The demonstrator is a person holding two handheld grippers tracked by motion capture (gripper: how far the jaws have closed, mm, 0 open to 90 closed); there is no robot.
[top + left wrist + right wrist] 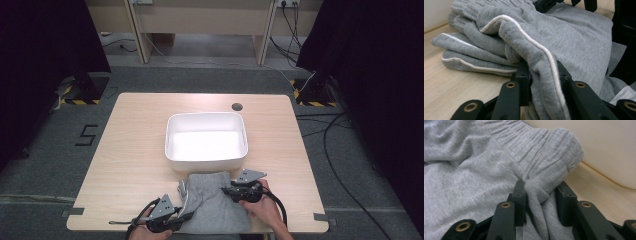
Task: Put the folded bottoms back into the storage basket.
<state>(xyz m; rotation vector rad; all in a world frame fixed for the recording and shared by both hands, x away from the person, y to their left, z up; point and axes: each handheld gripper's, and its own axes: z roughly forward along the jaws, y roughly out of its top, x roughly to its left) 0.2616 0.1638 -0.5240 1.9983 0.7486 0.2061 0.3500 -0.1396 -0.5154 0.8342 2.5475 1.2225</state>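
item: folded grey garment [215, 202], soft knit with white piping along the seams and a gathered elastic band; lies at the near edge of the table [130, 140], just beside the near wall of the white tub [206, 162].

landmark: white tub, plain plastic, rounded corners, nothing in it, mid-table.

left gripper [186, 216]: at the garment's near-left edge, away from the tub. in the left gripper view the jaws are pinched in on a thick fold carrying the piped seam [544, 75]; cloth fills the gap.

right gripper [225, 190]: at the garment's right side, nearer the tub. in the right gripper view the jaws are closed in on a bunched pleat of the banded end [536, 191], with the tub's wall [614, 152] just beyond.

step in hand, judged: both sides gripped, ready to lift the garment into the tub.

handling advice: raise both grippers together and level, so the folded layers do not slide apart; keep the spread between them steady, neither stretching nor sagging. lift enough for the hanging cloth to pass over the tub's near rim, carry forward, lower to the tub floor, then let go. the left grip looks bulky and could shed its lower layers.

markings: no brand or label readable on garment, tub or grippers. a "5" [86, 135] is marked on the floor, left of the tub, beyond the table's edge.
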